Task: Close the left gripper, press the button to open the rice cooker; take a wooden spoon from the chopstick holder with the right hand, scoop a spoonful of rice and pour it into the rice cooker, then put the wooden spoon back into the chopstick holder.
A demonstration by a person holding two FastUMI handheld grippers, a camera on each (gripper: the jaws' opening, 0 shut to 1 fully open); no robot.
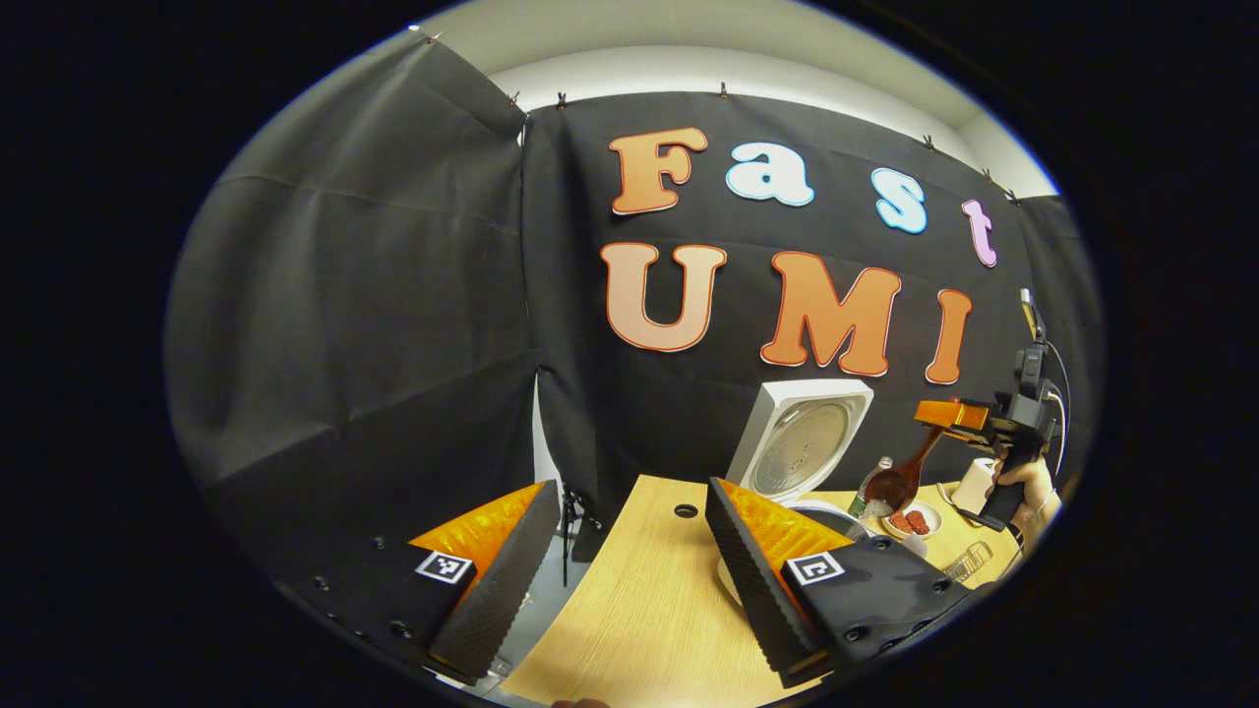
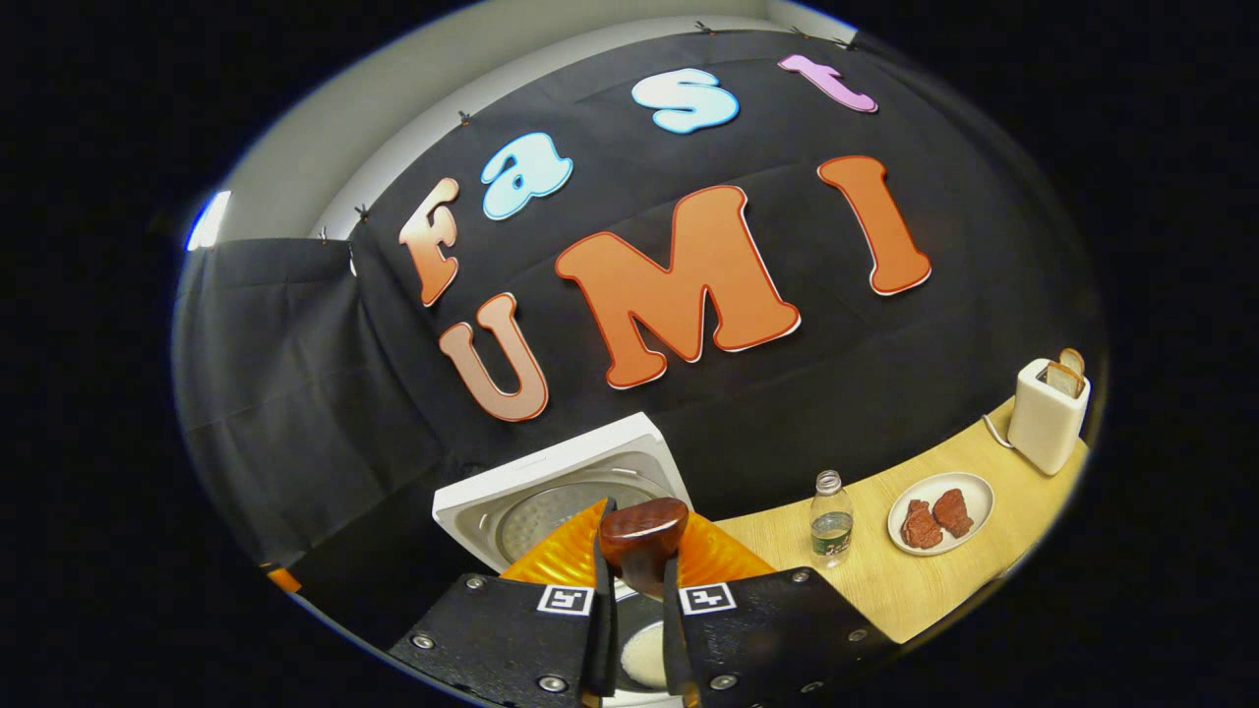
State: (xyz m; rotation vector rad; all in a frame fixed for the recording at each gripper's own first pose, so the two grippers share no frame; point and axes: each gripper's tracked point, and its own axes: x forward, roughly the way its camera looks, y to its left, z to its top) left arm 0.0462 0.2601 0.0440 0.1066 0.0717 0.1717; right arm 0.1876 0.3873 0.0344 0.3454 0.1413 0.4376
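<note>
Above the open rice cooker (image 2: 551,492), the right gripper (image 2: 634,629) clamps the wooden spoon (image 2: 644,551); left gripper (image 1: 629,580) wide.

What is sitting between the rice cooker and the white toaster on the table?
In the right gripper view, a water bottle and a plate with two pieces of meat sit between the rice cooker and the toaster.

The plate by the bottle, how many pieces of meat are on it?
2. Both lie side by side on the plate: one meat piece nearer the bottle, the other meat piece nearer the toaster.

Black cloth wall (image 1: 374,324), pale wooden table (image 1: 649,610), perhaps white ceiling.
</note>
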